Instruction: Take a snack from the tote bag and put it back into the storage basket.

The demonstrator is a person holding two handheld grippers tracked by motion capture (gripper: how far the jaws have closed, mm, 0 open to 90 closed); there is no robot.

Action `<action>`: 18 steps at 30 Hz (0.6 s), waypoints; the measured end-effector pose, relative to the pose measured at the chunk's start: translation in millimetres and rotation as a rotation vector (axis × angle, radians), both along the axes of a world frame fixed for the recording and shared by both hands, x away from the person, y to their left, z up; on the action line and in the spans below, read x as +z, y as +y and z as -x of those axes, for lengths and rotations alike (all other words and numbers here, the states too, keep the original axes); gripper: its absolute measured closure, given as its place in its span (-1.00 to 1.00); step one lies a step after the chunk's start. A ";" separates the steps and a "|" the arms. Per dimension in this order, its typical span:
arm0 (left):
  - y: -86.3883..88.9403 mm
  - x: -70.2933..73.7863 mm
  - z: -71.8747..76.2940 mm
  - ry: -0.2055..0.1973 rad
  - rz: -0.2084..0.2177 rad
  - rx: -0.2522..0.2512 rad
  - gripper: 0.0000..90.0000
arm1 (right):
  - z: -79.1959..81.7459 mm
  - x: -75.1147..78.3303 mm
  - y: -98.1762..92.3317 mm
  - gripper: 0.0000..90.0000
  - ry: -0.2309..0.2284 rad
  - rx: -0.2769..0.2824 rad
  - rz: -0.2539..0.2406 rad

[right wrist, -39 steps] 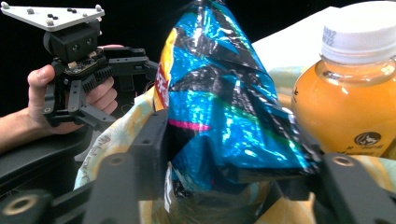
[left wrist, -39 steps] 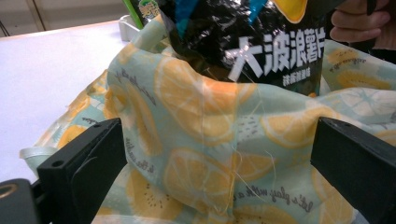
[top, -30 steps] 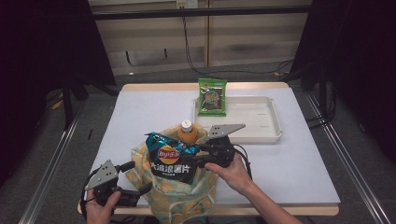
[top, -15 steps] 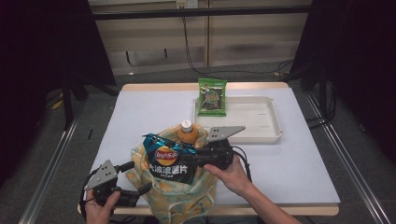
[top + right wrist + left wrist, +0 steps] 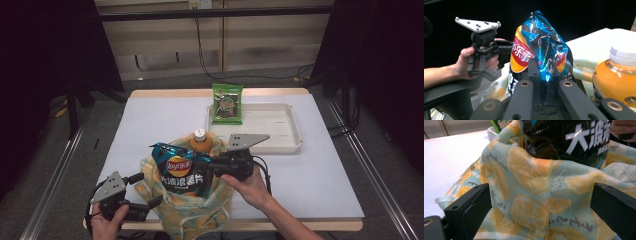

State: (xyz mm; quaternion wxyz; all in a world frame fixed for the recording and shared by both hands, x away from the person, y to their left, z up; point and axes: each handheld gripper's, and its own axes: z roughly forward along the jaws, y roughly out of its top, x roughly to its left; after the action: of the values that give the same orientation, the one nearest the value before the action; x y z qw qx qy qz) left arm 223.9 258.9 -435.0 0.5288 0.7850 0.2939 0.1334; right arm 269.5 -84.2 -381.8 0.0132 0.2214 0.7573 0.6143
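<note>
A cloth bag [image 5: 200, 210] printed with orange slices stands open at the table's front middle. My right gripper [image 5: 202, 165] is shut on a blue and black chips bag [image 5: 180, 170], holding it upright in the cloth bag's mouth. In the right gripper view the jaws pinch the chips bag [image 5: 539, 37] low down. An orange drink bottle [image 5: 201, 141] with a white cap stands in the cloth bag behind the chips. My left gripper [image 5: 147, 190] is open at the bag's front left; its wide jaws flank the bag's fabric [image 5: 529, 182].
A white tray [image 5: 272, 125] lies at the back right of the white table [image 5: 160, 120]. A green snack pack [image 5: 227, 103] leans on the tray's left rim. Dark floor and metal rails surround the table.
</note>
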 end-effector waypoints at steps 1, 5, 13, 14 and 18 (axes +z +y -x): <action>-0.2 -0.1 0.0 0.000 0.000 -0.002 -0.93 | 0.4 1.4 -0.4 0.92 -0.002 -0.001 0.000; -0.6 0.1 0.4 0.001 0.000 0.001 -0.93 | 0.2 3.7 -2.9 0.92 -0.009 -0.005 -0.012; -0.9 0.0 0.5 0.006 -0.008 0.005 -0.94 | 0.8 13.6 -10.4 0.92 -0.025 -0.026 -0.041; -0.9 -0.1 0.5 0.006 -0.005 0.006 -0.94 | 0.8 15.6 -11.9 0.92 -0.029 -0.029 -0.048; -0.6 -0.7 -0.3 0.006 0.002 -0.002 -0.94 | 0.9 21.6 -18.1 0.93 -0.046 -0.047 -0.065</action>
State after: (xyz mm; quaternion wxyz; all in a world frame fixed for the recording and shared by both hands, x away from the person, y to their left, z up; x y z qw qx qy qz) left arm 224.1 258.3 -435.7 0.5286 0.7852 0.2950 0.1303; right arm 268.7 -102.2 -360.2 0.0381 0.2252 0.7308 0.6432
